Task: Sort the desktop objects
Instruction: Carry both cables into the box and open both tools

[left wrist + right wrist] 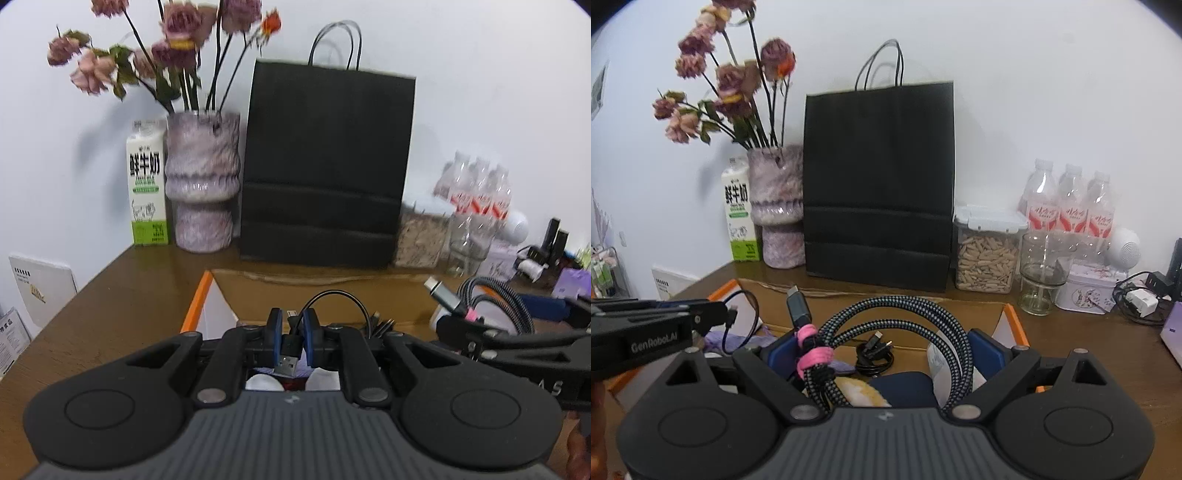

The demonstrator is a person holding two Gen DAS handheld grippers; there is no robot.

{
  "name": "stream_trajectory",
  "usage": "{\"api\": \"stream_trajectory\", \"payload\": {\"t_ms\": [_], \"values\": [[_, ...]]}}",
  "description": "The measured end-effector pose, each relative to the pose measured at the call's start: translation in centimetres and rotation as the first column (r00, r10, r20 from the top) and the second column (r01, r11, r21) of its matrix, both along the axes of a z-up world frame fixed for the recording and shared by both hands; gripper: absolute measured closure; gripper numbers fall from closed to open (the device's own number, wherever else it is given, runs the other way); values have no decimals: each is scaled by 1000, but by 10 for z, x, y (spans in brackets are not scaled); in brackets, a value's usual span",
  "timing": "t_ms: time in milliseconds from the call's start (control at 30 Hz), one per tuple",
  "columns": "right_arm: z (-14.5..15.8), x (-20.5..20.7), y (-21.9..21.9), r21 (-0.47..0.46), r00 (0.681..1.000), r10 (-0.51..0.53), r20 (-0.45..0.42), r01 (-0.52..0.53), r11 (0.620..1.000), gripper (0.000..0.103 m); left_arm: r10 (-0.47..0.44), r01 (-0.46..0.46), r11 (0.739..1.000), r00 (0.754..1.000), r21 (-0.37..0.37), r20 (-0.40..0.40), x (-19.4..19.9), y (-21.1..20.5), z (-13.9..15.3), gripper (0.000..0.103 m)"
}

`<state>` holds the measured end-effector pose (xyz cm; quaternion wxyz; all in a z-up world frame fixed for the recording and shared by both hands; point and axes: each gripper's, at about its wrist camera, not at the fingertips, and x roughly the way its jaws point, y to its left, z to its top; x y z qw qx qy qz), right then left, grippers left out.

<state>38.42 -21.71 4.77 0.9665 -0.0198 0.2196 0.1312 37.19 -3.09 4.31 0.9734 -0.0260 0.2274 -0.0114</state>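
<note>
So the left gripper is clamping down on a thin black USB cable, plug end poking back between the pads, rest looping out ahead over the cardboard box. Right gripper is sitting spread wide around a coiled braided cable with a pink tie, gripping it across the loop. Black paper bag is standing straight ahead behind the box.

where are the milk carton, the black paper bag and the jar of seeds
milk carton [147, 184]: left wrist view, front face with print
black paper bag [878, 177]: right wrist view, middle of its front
jar of seeds [986, 264]: right wrist view, clear wall
</note>
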Motion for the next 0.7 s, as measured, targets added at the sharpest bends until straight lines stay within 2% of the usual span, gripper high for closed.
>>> {"api": "stream_trajectory", "payload": {"t_ms": [167,233,267,300,333,367,400,433,500,700], "values": [[-10,19,3,-11,1000,3,-31,-3,1000,10,9,-9,1000,1000,22,-26,10,2,-9,90],[-12,22,4,-11,999,7,-42,-7,1000,9,26,-25,999,999,33,-37,12,2,-11,87],[-12,23,3,-10,999,8,-47,-9,1000,7,34,-33,999,998,35,-45,12,2,-12,68],[-12,23,3,-8,999,1,-48,-1,1000,2,41,-40,999,998,30,-51,12,3,-11,41],[-12,22,2,-7,999,-6,-48,5,1000,0,45,-44,999,998,23,-40,11,4,-10,30],[-11,21,1,-4,999,-2,-48,2,1000,0,50,-49,999,999,24,-22,9,4,-8,13],[-11,21,1,3,999,3,-52,-3,1000,0,62,-62,998,998,32,-7,7,4,-6,4],[-10,20,0,15,999,3,-54,-2,1000,0,90,-91,995,996,51,15,4,3,-4,0],[-6,18,-2,32,999,3,-52,-2,999,0,109,-112,991,993,70,49,1,4,-1,0],[1,11,-2,35,999,12,-32,-10,999,0,102,-104,993,993,49,52,-1,6,3,0]]}}
